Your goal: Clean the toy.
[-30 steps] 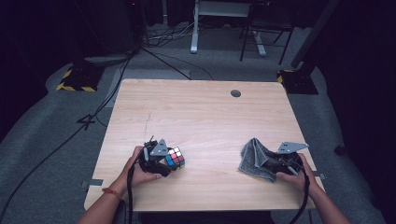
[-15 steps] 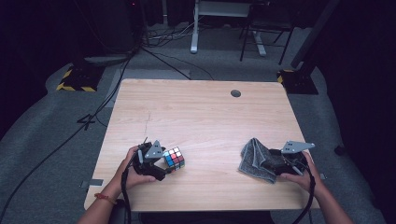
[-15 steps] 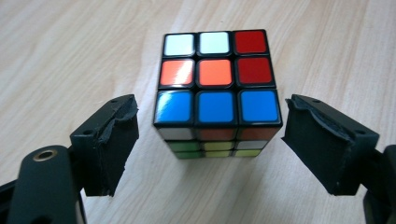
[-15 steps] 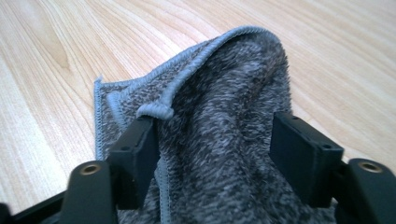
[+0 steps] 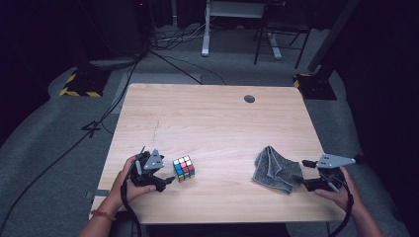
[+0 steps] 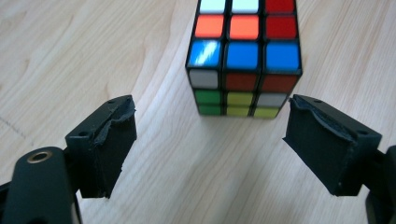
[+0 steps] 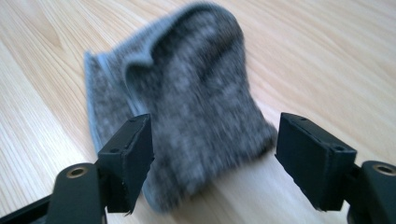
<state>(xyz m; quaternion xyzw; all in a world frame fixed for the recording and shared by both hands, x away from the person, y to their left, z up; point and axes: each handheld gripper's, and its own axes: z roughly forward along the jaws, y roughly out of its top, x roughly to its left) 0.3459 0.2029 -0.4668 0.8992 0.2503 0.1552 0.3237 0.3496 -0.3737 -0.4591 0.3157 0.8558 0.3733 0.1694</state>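
Puzzle cube (image 5: 184, 169), multicoloured, three-by-three: stands flat on the wooden table (image 5: 212, 123) near its front edge, left of centre; in the left gripper view the cube (image 6: 243, 56) shows white, orange, red and blue squares on top, and white, red, green and yellow squares on the near face. Left gripper (image 5: 165, 180): held in the person's left hand (image 5: 129, 178), lying just to the left of the cube and pointed at it; jaws spread wide, nothing between them, their tips short of the cube's near face in the left gripper view (image 6: 210, 140), no contact visible. Grey cloth (image 5: 274, 169), crumpled: lies on the table near the front edge, right of centre, well apart from the cube; in the right gripper view the cloth (image 7: 196, 93) appears rumpled with a raised fold, slightly blurred. Right gripper (image 5: 299, 180): held in the person's right hand (image 5: 338, 191), at the cloth's right edge; jaws parted wide, standing to either side of the cloth's near end in the right gripper view (image 7: 212, 154), not clamped on it. Grey floor (image 5: 49, 133) surrounds the table; cables (image 5: 163, 54) run across it beyond the far edge.
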